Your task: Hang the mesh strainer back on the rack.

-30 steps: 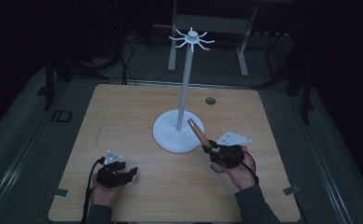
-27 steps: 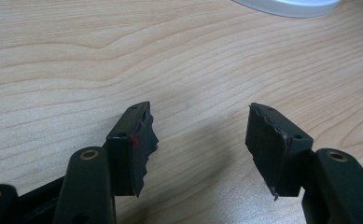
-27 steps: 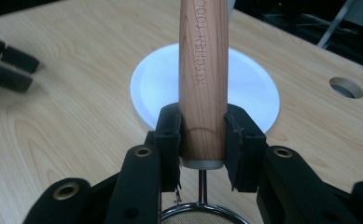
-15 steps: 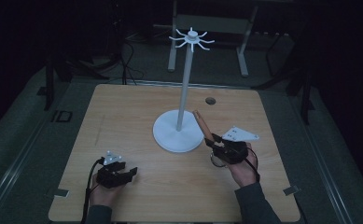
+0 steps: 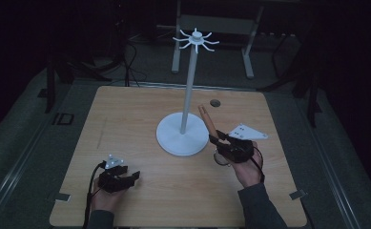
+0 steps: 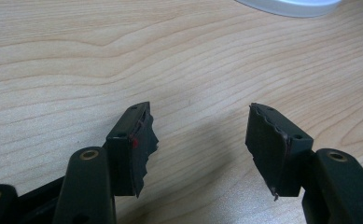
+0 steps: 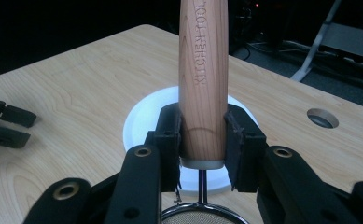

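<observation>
Strainer: wooden handle clamped in right claw, handle tilted up toward white stand. Right gripper view resolves "KITCHEN TOOL" lettering on handle and mesh bowl rim at bottom edge; high view shows strainer just beside stand base, over right half of wooden surface. Left claw: jaws apart, empty, low over surface near front-left edge.

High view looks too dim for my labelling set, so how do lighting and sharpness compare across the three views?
High view: dim, surroundings nearly black, only the table and white stand read clearly. Left gripper view: bright, even, wood grain crisp, soft shadow under the open left tool. Right gripper view: the wooden handle is sharp with legible lettering, background dark.
</observation>
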Demonstrator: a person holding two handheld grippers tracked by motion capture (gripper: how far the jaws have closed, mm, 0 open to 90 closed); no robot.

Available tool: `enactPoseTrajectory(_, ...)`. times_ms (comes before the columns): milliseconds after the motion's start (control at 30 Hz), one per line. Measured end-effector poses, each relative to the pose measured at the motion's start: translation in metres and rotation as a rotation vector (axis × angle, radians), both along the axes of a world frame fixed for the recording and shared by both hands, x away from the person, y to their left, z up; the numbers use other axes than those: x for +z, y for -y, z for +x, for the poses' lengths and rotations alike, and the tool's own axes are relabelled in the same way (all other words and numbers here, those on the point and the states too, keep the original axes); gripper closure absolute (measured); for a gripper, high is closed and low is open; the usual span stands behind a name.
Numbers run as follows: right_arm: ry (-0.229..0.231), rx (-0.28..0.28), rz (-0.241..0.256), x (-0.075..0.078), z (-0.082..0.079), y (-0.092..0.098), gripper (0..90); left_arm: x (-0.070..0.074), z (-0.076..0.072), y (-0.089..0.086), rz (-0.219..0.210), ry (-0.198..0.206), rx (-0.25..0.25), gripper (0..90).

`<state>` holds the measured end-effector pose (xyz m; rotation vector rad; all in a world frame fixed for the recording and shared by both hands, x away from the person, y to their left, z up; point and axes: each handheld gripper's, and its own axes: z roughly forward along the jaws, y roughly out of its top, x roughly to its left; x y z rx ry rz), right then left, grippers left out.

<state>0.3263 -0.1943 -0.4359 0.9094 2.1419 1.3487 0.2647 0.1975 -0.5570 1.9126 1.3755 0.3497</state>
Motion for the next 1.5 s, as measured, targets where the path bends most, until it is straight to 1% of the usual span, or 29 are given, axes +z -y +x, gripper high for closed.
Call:
enactPoseTrajectory(500,0.018,-0.014,0.019,0.008,0.002,-0.003,69.1,0.001,-0.001,-0.001,0.003,0.006,0.003,41.1)
enactPoseTrajectory(667,0.030,-0.023,0.039,0.011,0.003,-0.004,69.1,0.002,-0.002,-0.001,-0.001,0.011,0.007,41.1)
enactPoseTrajectory(900,0.038,-0.026,0.050,0.014,0.005,-0.006,69.1,0.002,-0.002,-0.001,0.000,0.012,0.010,41.1)
enactPoseTrajectory(1233,0.053,-0.045,0.070,0.019,0.006,-0.005,69.1,0.002,-0.003,-0.001,0.002,0.017,0.010,41.1)
enactPoseTrajectory(1367,0.055,-0.040,0.078,0.021,0.007,-0.007,69.1,0.003,-0.003,-0.001,-0.002,0.018,0.013,41.1)
enactPoseTrajectory(1500,0.061,-0.036,0.077,0.024,0.008,-0.009,69.1,0.003,-0.002,-0.001,0.002,0.022,0.013,41.1)
